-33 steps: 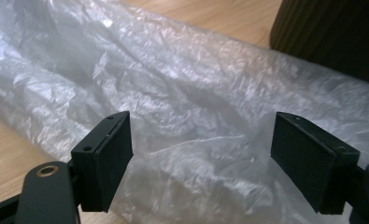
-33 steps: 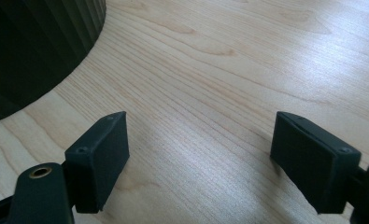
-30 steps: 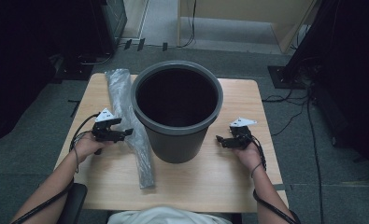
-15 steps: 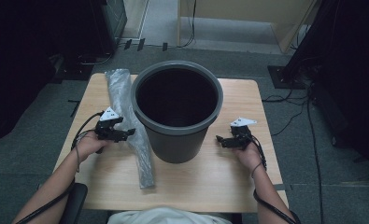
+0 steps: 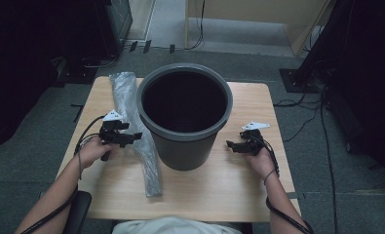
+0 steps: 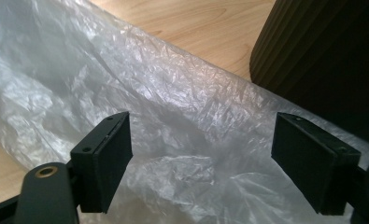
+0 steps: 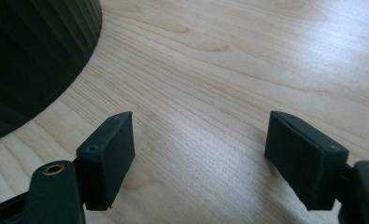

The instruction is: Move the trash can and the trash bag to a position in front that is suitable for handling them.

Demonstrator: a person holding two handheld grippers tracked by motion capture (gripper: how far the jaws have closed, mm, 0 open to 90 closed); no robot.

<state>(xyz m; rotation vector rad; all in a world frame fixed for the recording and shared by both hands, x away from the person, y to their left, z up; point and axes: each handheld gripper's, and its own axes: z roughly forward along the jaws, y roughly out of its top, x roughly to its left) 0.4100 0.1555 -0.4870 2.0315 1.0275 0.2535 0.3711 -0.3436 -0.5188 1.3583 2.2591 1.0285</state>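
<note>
From the high view we record a dark bin (image 5: 184,117) upright at the middle of the wooden tabletop (image 5: 229,190), a rolled clear plastic bag (image 5: 136,129) lying just left of it, the left tool (image 5: 131,138) over the bag and the right tool (image 5: 230,145) beside the bin's base. In the left gripper view we find that tool's jaws spread, the crinkled bag (image 6: 182,121) between them and unpinched. In the right gripper view we find the jaws spread over bare wood, having just been closing slightly with nothing between them; we read no brand, label or writing anywhere.
</note>
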